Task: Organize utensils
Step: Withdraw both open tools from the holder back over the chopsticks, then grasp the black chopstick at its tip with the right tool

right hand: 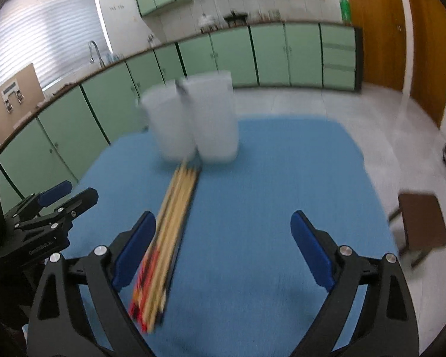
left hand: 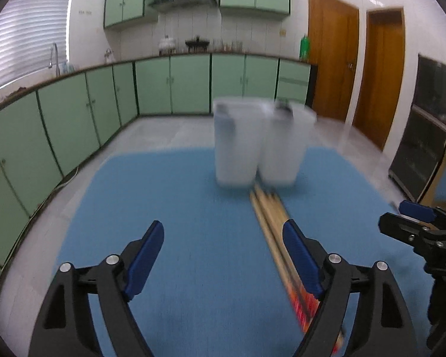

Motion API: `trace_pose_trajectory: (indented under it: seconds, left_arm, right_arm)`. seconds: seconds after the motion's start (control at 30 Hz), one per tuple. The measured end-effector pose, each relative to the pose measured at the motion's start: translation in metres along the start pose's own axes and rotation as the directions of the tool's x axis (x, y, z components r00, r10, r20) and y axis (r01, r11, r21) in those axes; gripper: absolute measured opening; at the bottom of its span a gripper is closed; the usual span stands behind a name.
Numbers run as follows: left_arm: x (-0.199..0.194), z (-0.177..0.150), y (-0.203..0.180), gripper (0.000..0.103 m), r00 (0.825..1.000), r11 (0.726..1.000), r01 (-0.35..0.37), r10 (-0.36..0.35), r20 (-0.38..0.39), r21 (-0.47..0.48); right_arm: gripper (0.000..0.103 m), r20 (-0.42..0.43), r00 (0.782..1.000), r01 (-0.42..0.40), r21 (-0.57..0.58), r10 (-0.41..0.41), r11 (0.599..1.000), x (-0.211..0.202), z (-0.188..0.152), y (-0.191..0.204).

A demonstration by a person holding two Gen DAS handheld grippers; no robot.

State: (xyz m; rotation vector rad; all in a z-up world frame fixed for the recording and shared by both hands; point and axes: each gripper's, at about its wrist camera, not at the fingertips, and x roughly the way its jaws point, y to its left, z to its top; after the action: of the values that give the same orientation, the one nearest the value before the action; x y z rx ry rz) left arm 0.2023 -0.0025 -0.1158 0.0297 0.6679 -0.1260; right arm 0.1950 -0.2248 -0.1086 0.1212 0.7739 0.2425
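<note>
Both grippers are hanging wide open, holding nothing — left gripper (left hand: 223, 255), right gripper (right hand: 224, 244). Chopsticks (right hand: 169, 229) are lying between them, pointing ahead at two cups (left hand: 261, 142).

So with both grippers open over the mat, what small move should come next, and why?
Probably shift the right gripper leftward to straddle the chopsticks. They lie bundled on the blue mat, tips near the two translucent cups, just inside its left finger; neither it nor the left gripper holds anything.
</note>
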Motion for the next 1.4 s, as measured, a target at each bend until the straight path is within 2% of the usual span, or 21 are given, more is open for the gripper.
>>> trace_pose_trajectory:
  seconds: [0.17, 0.37, 0.43, 0.7, 0.83, 0.93, 1.03, 1.13, 1.2, 1.27, 1.4]
  left_arm:
    - [0.001, -0.035, 0.000, 0.081, 0.994, 1.000, -0.002, 0.000, -0.112, -0.023]
    - [0.000, -0.061, -0.006, 0.084, 0.983, 1.000, -0.019, 0.021, -0.184, 0.013]
    - [-0.003, -0.067, -0.006, 0.085, 0.981, 1.000, -0.021, 0.022, -0.194, 0.007]
    - [-0.006, -0.074, 0.001, 0.086, 0.978, 0.999, -0.029, 0.025, -0.206, -0.015]
    - [-0.006, -0.076, 0.006, 0.086, 0.977, 0.999, -0.026, 0.019, -0.214, -0.028]
    - [-0.006, -0.076, 0.009, 0.087, 0.976, 0.999, -0.026, 0.016, -0.219, -0.041]
    - [-0.007, -0.077, 0.014, 0.087, 0.975, 0.998, -0.033, 0.021, -0.221, -0.050]
    - [-0.008, -0.079, 0.017, 0.088, 0.974, 0.998, -0.035, 0.023, -0.226, -0.053]
    - [-0.008, -0.079, 0.016, 0.088, 0.974, 0.998, -0.036, 0.024, -0.227, -0.048]
    - [-0.009, -0.079, 0.015, 0.088, 0.974, 0.999, -0.032, 0.021, -0.227, -0.042]
    - [-0.009, -0.080, 0.010, 0.088, 0.973, 0.999, -0.016, 0.008, -0.230, -0.035]
  right_arm:
    - [0.089, -0.093, 0.996, 0.014, -0.006, -0.015, 1.000, -0.001, -0.052, 0.011]
    - [0.088, -0.143, 0.989, 0.027, -0.059, -0.036, 0.998, -0.001, -0.072, 0.031]
    - [0.085, -0.160, 0.986, 0.029, -0.066, -0.039, 0.997, 0.002, -0.074, 0.034]
    - [0.085, -0.179, 0.976, 0.096, -0.172, -0.127, 0.980, 0.008, -0.080, 0.051]
    - [0.085, -0.182, 0.973, 0.109, -0.184, -0.143, 0.977, 0.009, -0.080, 0.051]
    - [0.084, -0.192, 0.974, 0.085, -0.161, -0.116, 0.983, 0.009, -0.078, 0.054]
    - [0.078, -0.181, 0.975, 0.101, -0.159, -0.129, 0.982, 0.013, -0.076, 0.056]
    - [0.066, -0.177, 0.979, 0.082, -0.129, -0.104, 0.988, 0.013, -0.073, 0.056]
    - [0.053, -0.172, 0.980, 0.074, -0.129, -0.096, 0.989, 0.014, -0.073, 0.058]
    - [0.044, -0.165, 0.982, 0.072, -0.145, -0.096, 0.987, 0.013, -0.075, 0.061]
    - [0.015, -0.164, 0.984, 0.048, -0.136, -0.070, 0.990, 0.012, -0.075, 0.060]
